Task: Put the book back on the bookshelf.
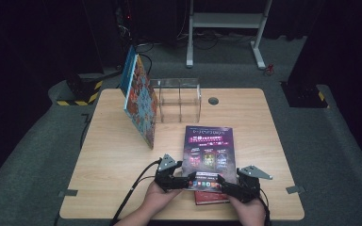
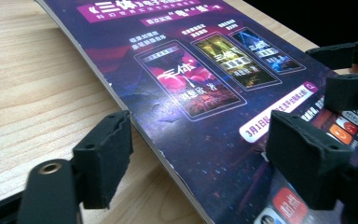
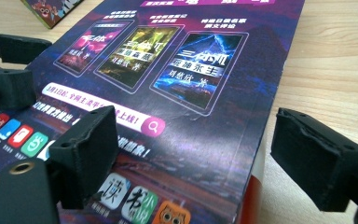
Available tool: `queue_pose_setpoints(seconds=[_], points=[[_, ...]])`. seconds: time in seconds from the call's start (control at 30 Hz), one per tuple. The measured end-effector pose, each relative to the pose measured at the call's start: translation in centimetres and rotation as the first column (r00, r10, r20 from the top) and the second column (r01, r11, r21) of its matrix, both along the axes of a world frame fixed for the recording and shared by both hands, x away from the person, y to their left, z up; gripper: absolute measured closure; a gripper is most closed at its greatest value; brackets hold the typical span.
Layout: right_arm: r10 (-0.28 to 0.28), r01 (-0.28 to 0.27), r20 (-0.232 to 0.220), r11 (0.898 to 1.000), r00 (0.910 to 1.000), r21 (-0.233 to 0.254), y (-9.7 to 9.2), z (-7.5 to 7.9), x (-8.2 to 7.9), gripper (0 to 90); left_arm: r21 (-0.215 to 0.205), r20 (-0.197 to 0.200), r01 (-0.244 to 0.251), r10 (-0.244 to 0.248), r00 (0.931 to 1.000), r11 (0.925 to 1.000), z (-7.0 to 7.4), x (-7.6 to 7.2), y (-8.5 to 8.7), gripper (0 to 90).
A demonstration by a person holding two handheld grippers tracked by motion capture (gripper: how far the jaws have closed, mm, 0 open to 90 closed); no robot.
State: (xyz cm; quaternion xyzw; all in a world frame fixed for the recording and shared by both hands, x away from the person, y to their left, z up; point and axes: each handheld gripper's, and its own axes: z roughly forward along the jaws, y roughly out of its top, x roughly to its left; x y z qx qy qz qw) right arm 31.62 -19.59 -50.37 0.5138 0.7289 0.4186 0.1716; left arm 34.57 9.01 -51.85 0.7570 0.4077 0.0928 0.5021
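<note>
A purple book (image 1: pixel 208 153) lies flat on the wooden table (image 1: pixel 113 160), its near end toward the person, resting on a red book (image 1: pixel 212 197) whose edge shows beneath it at the table's front. The left gripper (image 1: pixel 185 181) comes in at the purple book's near left corner, the right gripper (image 1: pixel 224 183) at its near right corner, both held low over the table by the person's hands.

In the left gripper view, the left gripper (image 2: pixel 200 149) has its jaws spread apart: one jaw sits over the bare table just beside the book's left edge, the other over the cover, so the edge runs between them; the pads are not pressing on it. In the right gripper view, the right gripper (image 3: pixel 196 149) likewise stands released, one jaw above the cover, the other out past the right edge over the table.

Farther back, a colourful book (image 1: pixel 140 101) leans upright beside a clear acrylic holder (image 1: pixel 179 100)
</note>
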Motion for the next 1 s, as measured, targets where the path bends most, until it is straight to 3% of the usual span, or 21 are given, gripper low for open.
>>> queue_pose_setpoints(seconds=[0.33, 0.5, 0.63, 0.73, 0.87, 0.93, 0.97, 1.0], points=[[0.028, -0.024, -0.056, 0.997, 0.9980, 0.073, -0.4, -0.5, 1.3, 10.5, -0.032, -0.081, 0.001, -0.003, 0.9967, 0.9995, -0.3, 0.8, 0.2, 14.6], [0.032, -0.030, -0.039, 0.999, 0.9988, 0.034, -0.2, -0.2, 1.1, 13.0, -0.054, -0.113, 0.010, -0.016, 0.9935, 0.9985, -0.4, 1.1, 0.2, 14.6], [0.025, -0.024, -0.048, 0.999, 0.9985, 0.036, -0.3, 0.0, 1.0, 17.3, -0.073, -0.142, 0.026, -0.036, 0.9892, 0.9970, -0.4, 1.4, 0.3, 15.4], [0.020, -0.019, -0.032, 1.000, 0.9993, 0.016, -0.2, 0.2, 0.8, 21.4, -0.072, -0.122, 0.054, -0.062, 0.9905, 0.9959, -0.3, 1.3, 0.1, 20.5], [0.016, -0.016, 0.010, 1.000, 0.9998, -0.014, 0.0, 0.5, 0.4, 27.8, -0.061, -0.113, 0.055, -0.062, 0.9917, 0.9966, -0.2, 1.1, 0.1, 22.7], [0.015, -0.015, 0.018, 1.000, 0.9997, -0.013, -0.1, 0.6, 0.2, 30.0, -0.041, -0.081, 0.057, -0.061, 0.9949, 0.9975, 0.0, 0.9, 0.0, 23.9], [0.015, -0.015, 0.022, 1.000, 0.9997, -0.013, -0.1, 0.6, 0.2, 30.4, -0.084, -0.087, 0.019, -0.026, 0.9958, 0.9963, 0.1, 0.5, -0.5, 24.7], [0.016, -0.015, 0.027, 1.000, 0.9995, -0.016, -0.1, 0.6, 0.1, 31.3, -0.082, -0.068, 0.009, -0.014, 0.9976, 0.9966, 0.2, 0.4, -0.6, 26.2]])
